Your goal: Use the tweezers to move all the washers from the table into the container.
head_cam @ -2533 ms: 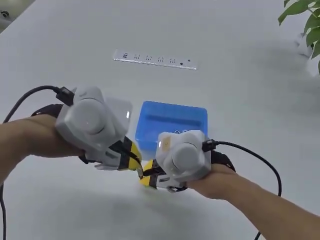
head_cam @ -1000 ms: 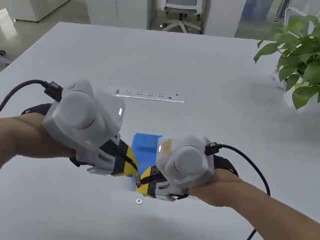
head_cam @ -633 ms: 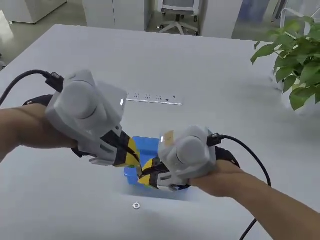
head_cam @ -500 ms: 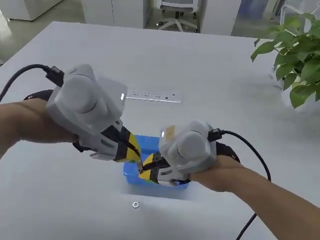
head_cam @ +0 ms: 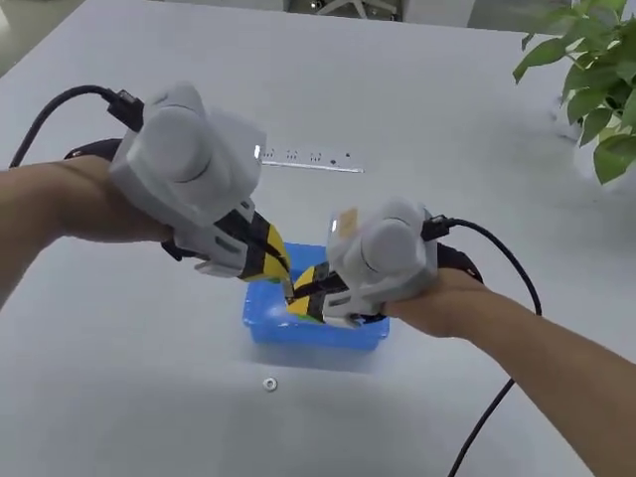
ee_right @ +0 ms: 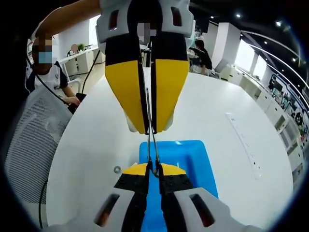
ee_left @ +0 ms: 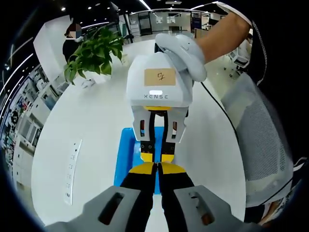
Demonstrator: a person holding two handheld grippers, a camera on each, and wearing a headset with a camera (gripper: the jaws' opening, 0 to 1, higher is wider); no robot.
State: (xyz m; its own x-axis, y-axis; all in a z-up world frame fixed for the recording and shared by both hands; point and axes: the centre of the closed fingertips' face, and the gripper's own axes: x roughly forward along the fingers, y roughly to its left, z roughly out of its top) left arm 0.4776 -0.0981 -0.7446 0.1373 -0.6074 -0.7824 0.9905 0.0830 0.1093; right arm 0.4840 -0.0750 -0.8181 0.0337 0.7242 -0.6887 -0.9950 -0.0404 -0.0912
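Both grippers have come up from the table [head_cam: 447, 149] in front of the blue box [head_cam: 260, 326] and now hang right over the box. The part of the box that shows looks bare. The grippers hide the rest, so I cannot tell if any washers are inside.

The left gripper [head_cam: 284, 274] and the right gripper [head_cam: 304, 298] meet nose to nose above the box. Each one has its jaws pressed together on the thin tweezers [ee_right: 150, 121]. I cannot tell if the tweezer tips hold a washer.

One small washer [head_cam: 270, 384] lies on the table just in front of the box, apart from it.

This looks like the drop step. Next, the tweezers should open over the box. Then they must go down to the washer in front of the box and pinch its thin edge gently.
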